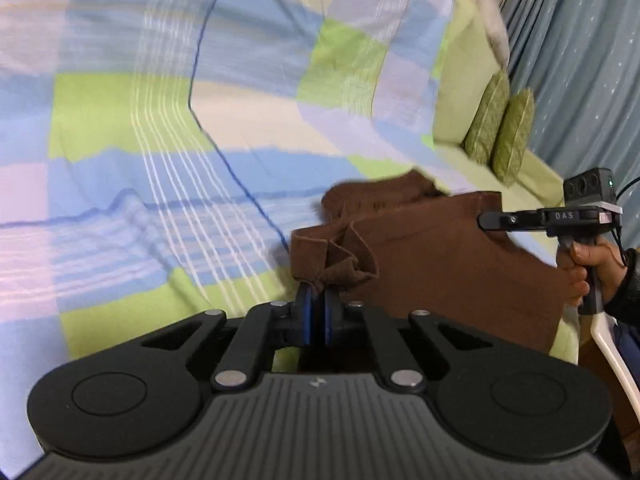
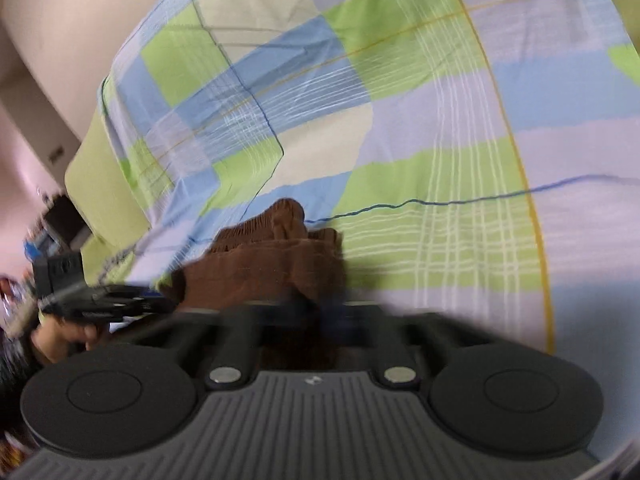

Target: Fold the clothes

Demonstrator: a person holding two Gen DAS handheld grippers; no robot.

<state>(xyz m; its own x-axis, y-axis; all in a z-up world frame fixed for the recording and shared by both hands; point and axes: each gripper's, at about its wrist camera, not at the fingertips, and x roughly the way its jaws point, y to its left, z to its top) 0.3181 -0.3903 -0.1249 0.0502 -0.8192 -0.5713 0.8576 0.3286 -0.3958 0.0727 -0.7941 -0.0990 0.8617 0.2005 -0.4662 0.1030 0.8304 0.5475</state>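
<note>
A brown garment lies crumpled on a bed covered by a checked quilt in green, blue and lilac. My left gripper is shut on a bunched edge of the garment, with cloth pinched between the blue pads. At the garment's right corner my right gripper, held by a hand, has its jaws together on the cloth. In the right wrist view the picture is blurred: the brown garment reaches right up to my right gripper, and the left gripper shows at the garment's left edge.
Two green cushions stand at the far right end of the bed beside a blue-grey curtain. A white plastic bar is below the hand. The quilt spreads wide beyond the garment; a dark box sits left of the bed.
</note>
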